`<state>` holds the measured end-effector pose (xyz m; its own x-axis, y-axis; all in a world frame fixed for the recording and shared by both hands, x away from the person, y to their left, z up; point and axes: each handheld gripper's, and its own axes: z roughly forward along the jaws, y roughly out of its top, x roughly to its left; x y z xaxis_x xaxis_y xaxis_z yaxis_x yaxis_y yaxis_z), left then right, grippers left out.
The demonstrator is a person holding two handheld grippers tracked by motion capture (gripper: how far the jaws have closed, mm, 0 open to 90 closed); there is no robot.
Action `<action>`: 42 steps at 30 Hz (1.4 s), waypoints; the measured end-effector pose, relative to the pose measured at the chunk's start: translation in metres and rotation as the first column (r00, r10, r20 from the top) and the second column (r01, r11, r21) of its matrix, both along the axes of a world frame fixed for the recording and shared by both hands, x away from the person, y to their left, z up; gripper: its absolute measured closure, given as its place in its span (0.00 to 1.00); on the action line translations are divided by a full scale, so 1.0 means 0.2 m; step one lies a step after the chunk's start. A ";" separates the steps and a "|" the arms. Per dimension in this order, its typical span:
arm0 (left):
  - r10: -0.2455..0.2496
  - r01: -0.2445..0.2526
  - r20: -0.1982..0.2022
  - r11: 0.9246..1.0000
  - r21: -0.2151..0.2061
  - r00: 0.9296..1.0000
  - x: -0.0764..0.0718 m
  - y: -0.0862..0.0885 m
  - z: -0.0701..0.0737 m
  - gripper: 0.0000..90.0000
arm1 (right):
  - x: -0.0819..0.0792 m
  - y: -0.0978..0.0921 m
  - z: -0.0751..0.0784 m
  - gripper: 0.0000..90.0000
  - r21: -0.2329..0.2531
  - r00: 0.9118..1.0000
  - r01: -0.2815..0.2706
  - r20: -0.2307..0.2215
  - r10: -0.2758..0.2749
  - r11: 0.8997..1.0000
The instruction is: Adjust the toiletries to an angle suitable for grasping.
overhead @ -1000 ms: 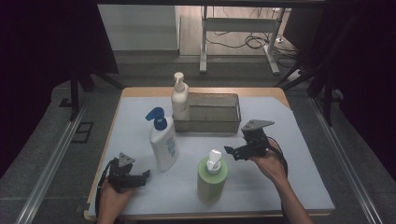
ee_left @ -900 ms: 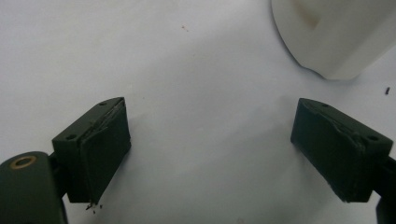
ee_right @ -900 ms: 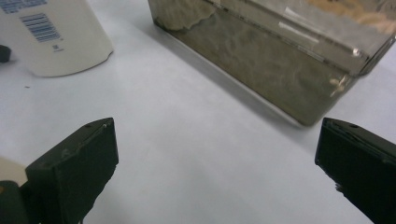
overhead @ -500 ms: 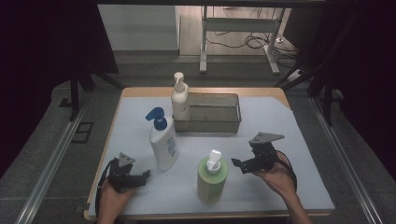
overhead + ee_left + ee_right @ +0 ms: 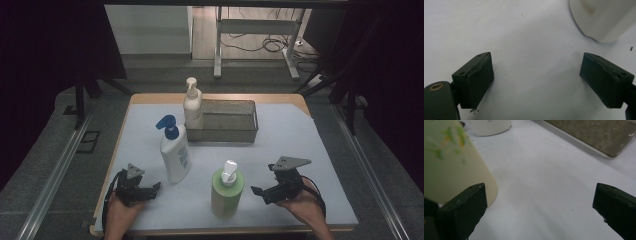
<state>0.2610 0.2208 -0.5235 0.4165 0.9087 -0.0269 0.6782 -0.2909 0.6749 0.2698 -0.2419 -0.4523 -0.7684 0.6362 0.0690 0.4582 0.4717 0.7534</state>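
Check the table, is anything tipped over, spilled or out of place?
Nothing stands out. The green bottle, blue-capped bottle and cream bottle stand upright, with no spill on the table.

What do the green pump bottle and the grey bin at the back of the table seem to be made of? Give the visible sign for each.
Green pump bottle: probably plastic, smooth and matte, opaque wall with a printed pattern.
Grey bin: possibly metal, dull, with a mottled, speckled wall.

Wooden table (image 5: 150,98) under white cover sheet (image 5: 300,145). Grey carpet floor (image 5: 45,150) around it; metal rails (image 5: 50,185) along both sides. Dark curtains (image 5: 50,45) left and right. Behind: white desk frame (image 5: 250,25), loose cables (image 5: 270,45) on lit floor.
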 end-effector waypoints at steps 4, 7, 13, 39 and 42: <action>0.000 0.000 0.000 1.000 0.000 1.000 0.00 0.00 0.00 0.13 | -0.07 0.01 0.00 0.00 -0.003 1.000 -0.030 0.001 0.030 1.000; 0.000 0.000 0.000 1.000 0.000 1.000 0.00 0.00 0.00 0.13 | -0.11 0.03 0.00 0.00 0.007 0.998 -0.060 0.006 0.060 0.998; 0.000 0.000 0.000 1.000 0.000 1.000 0.00 0.00 0.00 0.13 | -0.19 0.09 0.04 0.00 0.029 0.992 -0.122 0.026 0.121 0.992; 0.000 0.000 0.000 1.000 0.000 1.000 0.00 0.00 0.00 0.13 | -0.20 0.36 0.14 0.00 0.051 0.975 -0.214 0.076 0.209 0.976; 0.000 0.000 -0.001 1.000 0.000 1.000 0.00 0.00 0.00 0.13 | -0.20 0.38 0.14 0.00 0.051 0.975 -0.211 0.076 0.207 0.976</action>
<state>0.2611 0.2209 -0.5235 0.4169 0.9086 -0.0272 0.6785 -0.2911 0.6745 0.2307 -0.1663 -0.4240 -0.8881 0.4577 0.0423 0.2992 0.5058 0.8091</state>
